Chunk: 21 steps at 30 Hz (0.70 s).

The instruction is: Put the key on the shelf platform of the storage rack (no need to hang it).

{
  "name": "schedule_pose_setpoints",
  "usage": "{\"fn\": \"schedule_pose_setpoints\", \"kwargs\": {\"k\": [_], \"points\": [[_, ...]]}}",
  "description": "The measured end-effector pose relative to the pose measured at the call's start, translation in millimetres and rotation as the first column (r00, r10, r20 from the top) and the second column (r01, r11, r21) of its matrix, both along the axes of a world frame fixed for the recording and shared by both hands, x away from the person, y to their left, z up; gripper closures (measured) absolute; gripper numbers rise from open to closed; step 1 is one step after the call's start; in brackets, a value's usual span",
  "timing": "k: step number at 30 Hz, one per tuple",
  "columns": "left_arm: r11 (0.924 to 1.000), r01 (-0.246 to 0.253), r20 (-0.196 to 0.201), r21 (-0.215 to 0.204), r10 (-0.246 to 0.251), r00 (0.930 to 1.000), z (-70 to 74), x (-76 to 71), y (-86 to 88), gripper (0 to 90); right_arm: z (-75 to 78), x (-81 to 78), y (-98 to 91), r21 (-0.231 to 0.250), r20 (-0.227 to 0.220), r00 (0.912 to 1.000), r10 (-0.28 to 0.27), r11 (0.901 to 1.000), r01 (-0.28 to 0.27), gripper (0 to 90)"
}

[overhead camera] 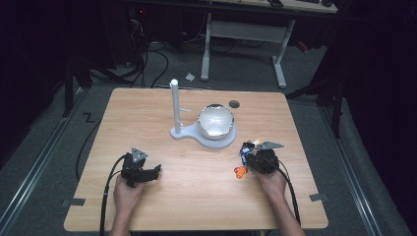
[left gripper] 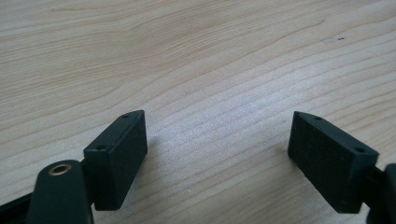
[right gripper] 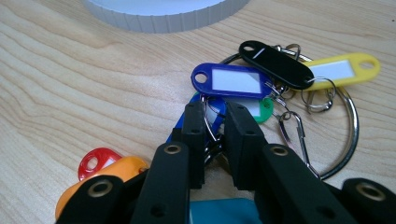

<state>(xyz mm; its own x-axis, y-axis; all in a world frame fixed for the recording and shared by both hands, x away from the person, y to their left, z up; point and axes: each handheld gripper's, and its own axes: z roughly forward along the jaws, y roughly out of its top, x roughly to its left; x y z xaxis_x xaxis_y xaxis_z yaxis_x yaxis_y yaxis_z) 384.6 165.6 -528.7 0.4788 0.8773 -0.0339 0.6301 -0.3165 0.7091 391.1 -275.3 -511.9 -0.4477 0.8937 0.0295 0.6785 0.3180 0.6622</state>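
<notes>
The bunch of coloured plastic key tags on a large metal key ring [right gripper: 280, 88] lies on the pale wooden table [overhead camera: 196, 196], just in front of the white round lamp base [right gripper: 163, 14]. The right gripper [right gripper: 215, 116] sits right over it, its 2 black jaws nearly together, pinched on a thin wire ring beside a blue tag. The left gripper [left gripper: 217, 135] rests well apart from the bunch, jaws wide, with bare wood between them.
</notes>
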Motion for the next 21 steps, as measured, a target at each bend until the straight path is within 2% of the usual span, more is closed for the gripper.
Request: {"fn": "schedule_pose_setpoints", "kwargs": {"k": [10,14,18,21], "points": [[1.0,0.0,0.0,0.0,0.0,1.0,0.0,0.0,0.0,20.2,0.5,1.1,1.9,-0.03,0.017,0.9985,0.052,0.9982,-0.052,83.8],[1.0,0.0,0.0,0.0,0.0,1.0,0.0,0.0,0.0,20.2,3.2,3.3,2.8,-0.063,0.026,0.9971,0.072,0.9956,-0.07,85.3],[1.0,0.0,0.0,0.0,0.0,1.0,0.0,0.0,0.0,20.3,8.9,3.4,-0.5,-0.038,0.054,0.9964,0.065,0.9973,-0.063,85.5],[1.0,0.0,0.0,0.0,0.0,1.0,0.0,0.0,0.0,20.2,19.2,0.5,-3.0,-0.022,0.086,0.9942,0.065,0.9978,-0.063,85.8]]}}
